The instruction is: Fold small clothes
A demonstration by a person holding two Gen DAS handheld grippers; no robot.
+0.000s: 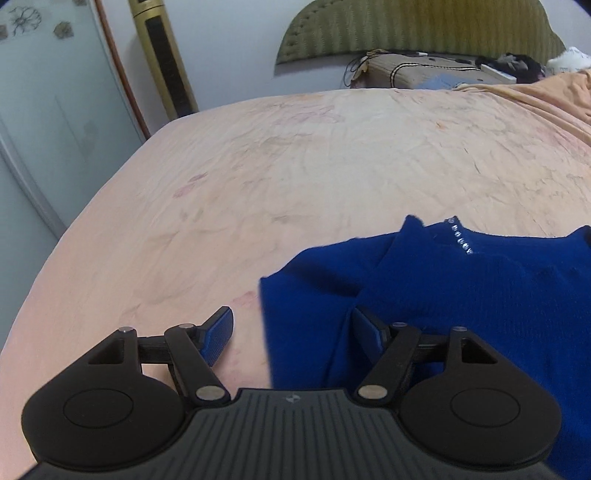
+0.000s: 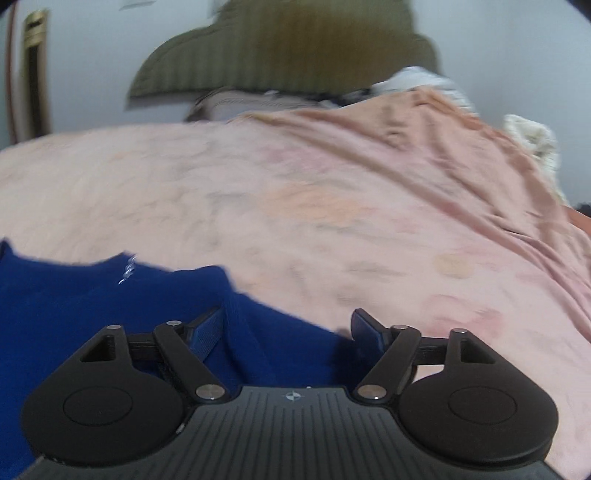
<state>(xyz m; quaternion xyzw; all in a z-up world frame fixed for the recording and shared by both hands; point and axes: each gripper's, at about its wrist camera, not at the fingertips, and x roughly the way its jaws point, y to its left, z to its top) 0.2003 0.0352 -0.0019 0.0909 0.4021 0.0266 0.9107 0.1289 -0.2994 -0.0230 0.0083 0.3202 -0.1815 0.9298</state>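
Left wrist view has the blue knit sweater [image 1: 480, 295] lying on the pink bedsheet [image 1: 295, 166] with its collar end pointing away toward the headboard [image 1: 424, 29], so its long axis seems to run from the camera up the bed, though the lower part is cut off by the frame. It is a deep royal blue, finely ribbed, with a short line of clear rhinestones [image 1: 460, 236] at the neck and one side flap folded over the body. The left gripper [image 1: 293, 338] hovers low over the garment's left edge, jaws spread wide, one blue pad [image 1: 219, 339] above bare sheet and the other above the fabric, grasping nothing. Right wrist view is motion-blurred; the right gripper [image 2: 290, 338] straddles the sweater's [image 2: 92, 314] right edge, likewise released, with cloth lying between its parted fingers and a rumpled blanket [image 2: 461, 147] beyond.
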